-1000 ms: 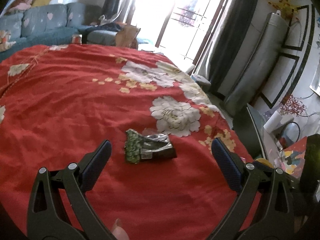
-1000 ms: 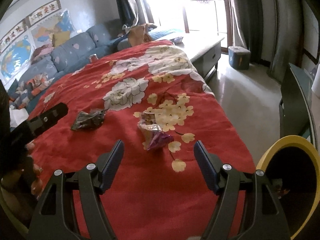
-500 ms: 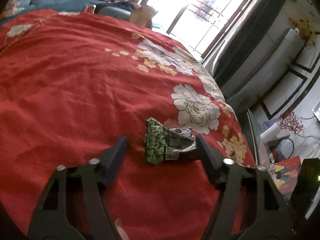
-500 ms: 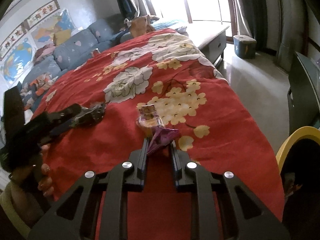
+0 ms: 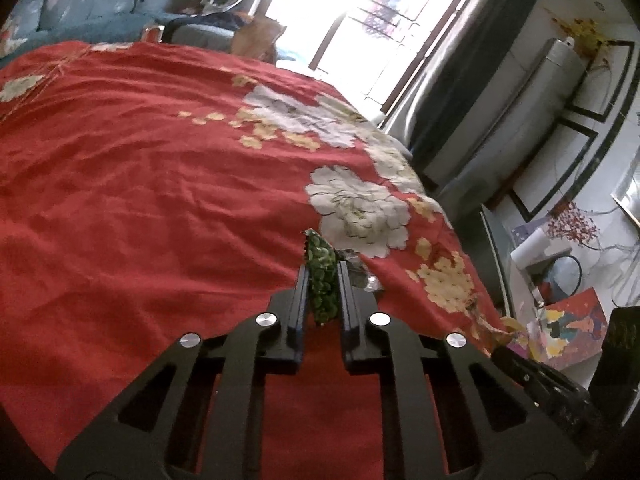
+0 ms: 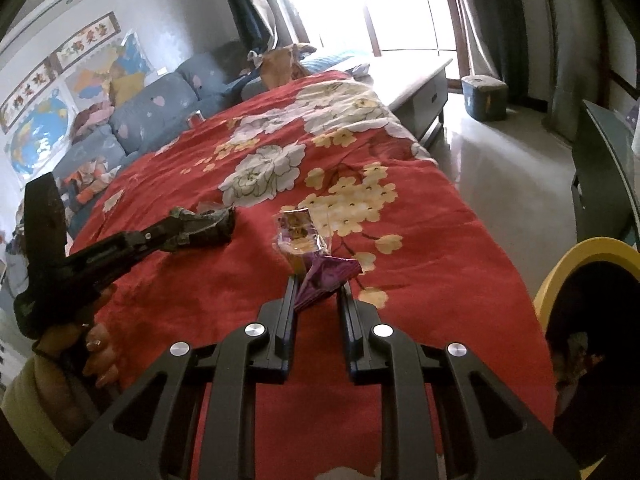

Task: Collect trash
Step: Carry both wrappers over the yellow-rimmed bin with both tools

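Red cloth point(image 5: 160, 200) with white and yellow flowers covers the bench. Two pieces of trash are on it, and two claws hold them, one each.

The left claw point(image 5: 323, 280) has just been closing and now pinches the green wrapper point(image 5: 320, 276). The wrapper stands on its edge between the two black fingers point(image 5: 301, 296). A bit of its silver side pokes out to the right. It sits near one big white flower point(image 5: 356, 212), close to the right edge of the cloth. In the right wrist view the same left claw point(image 6: 188, 232) reaches in from the left, and a hand point(image 6: 92, 344) with a pale sleeve holds it. The wrapper point(image 6: 212, 226) looks dark and crinkled there.

The right claw point(image 6: 318, 292) has just been closing too, and it grips the purple wrapper point(image 6: 324, 276). The purple end is squeezed between the two fingers point(image 6: 290, 304). The far end is clear and shiny with some yellow inside, and it lies on the cloth next to a bunch of yellow flowers point(image 6: 352, 200).

The two wrappers are near each other but do not touch.

One yellow bin point(image 6: 580, 276) is at the right edge, beside the bench. It is dark inside. One blue sofa point(image 6: 152, 120) stands behind the bench, and one red can point(image 6: 195, 119) is at the far end of the cloth. One bright window point(image 6: 380, 0) is at the back, with dark curtains on both sides.
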Tool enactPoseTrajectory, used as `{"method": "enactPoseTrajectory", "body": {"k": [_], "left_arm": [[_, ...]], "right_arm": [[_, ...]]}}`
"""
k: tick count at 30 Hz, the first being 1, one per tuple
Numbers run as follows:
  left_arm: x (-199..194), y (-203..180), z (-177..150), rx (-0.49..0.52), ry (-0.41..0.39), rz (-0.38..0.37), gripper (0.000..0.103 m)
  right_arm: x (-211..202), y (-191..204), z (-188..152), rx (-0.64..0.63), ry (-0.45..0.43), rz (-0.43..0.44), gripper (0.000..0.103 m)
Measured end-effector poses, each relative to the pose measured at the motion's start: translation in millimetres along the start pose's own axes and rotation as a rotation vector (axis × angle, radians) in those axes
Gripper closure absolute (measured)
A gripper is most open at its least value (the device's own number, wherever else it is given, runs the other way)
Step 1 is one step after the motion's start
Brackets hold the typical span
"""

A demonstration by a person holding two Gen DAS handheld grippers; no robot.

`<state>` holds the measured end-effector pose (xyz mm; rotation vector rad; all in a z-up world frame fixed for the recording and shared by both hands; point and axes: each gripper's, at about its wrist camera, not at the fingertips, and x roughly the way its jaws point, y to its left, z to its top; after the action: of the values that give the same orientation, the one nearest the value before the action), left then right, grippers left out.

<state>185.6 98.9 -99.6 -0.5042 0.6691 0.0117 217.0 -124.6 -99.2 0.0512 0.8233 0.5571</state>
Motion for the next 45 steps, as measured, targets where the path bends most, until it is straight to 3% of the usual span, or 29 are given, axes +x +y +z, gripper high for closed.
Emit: {"method": "enactPoseTrajectory", "body": {"k": [6, 31, 45], "left_arm": [[-7, -23, -2, 0.055, -0.004, -0.048, 0.101], [-33, -111, -21, 0.234, -0.01, -0.178, 0.102], [-35, -166, -42, 0.348, 0.015, -0.241, 0.102]], "right_arm": [[-16, -7, -1, 0.021, -0.03, -0.009, 0.085], [-83, -60, -2, 0.138, -0.154, -0.084, 0.085], [-118, -109, -10, 0.22, -0.205, -0.171, 0.085]]}}
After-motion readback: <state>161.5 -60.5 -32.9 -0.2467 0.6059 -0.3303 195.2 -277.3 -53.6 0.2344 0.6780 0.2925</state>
